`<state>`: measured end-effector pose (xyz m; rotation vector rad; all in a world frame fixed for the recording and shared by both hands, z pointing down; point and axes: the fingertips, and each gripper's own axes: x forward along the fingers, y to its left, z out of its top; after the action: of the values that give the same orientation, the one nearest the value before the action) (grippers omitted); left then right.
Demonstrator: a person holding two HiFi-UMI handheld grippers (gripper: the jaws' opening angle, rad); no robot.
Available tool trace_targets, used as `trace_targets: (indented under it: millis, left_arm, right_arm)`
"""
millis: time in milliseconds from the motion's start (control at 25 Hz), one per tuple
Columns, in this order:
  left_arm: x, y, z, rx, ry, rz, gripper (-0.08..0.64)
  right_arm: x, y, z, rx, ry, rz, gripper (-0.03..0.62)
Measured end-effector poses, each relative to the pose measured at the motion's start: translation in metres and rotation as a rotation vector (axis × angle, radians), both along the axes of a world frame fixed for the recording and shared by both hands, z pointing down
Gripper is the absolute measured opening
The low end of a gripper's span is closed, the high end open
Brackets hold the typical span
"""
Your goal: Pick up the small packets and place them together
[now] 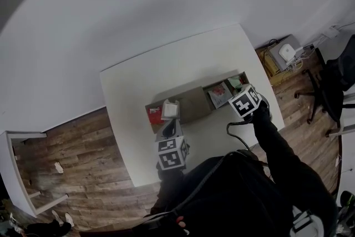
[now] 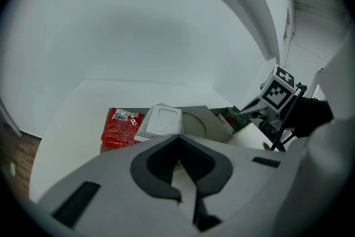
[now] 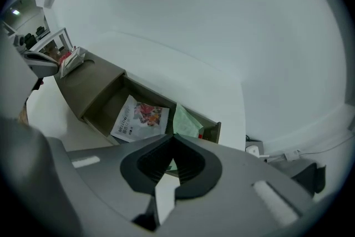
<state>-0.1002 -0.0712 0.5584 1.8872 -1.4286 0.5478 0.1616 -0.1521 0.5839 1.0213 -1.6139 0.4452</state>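
The person's dark sleeve [image 1: 277, 147] fills the lower edge of the head view, and from it the two grippers reach over a white table [image 1: 166, 64]. On the table lies a long grey-brown tray [image 1: 193, 107] with an open compartment at each end and a flat middle part. The left gripper [image 2: 177, 138] stands at the tray's left end, its jaws drawn together at the tips on the lower edge of a white packet [image 2: 161, 120]. The packet is held tilted over the left compartment and covers part of a red packet [image 2: 121, 126] lying flat there. The right gripper [image 3: 173, 138] points steeply down at the right compartment. Its jaws are closed, with a pale green packet [image 3: 186, 121] nipped between them, its free end sticking out past the tips. Just beside it, in the same compartment, a white printed packet [image 3: 138, 118] lies flat. The table stands on a wooden floor [image 1: 83, 158]
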Motion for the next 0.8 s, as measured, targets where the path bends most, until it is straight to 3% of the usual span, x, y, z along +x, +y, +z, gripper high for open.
trace_targets:
  millis: [800]
  left_arm:
    - [-0.005, 0.006, -0.006, 0.011, -0.006, -0.024, 0.000]
  right_arm:
    - [-0.018, -0.012, -0.065, 0.144, -0.042, -0.075, 0.000]
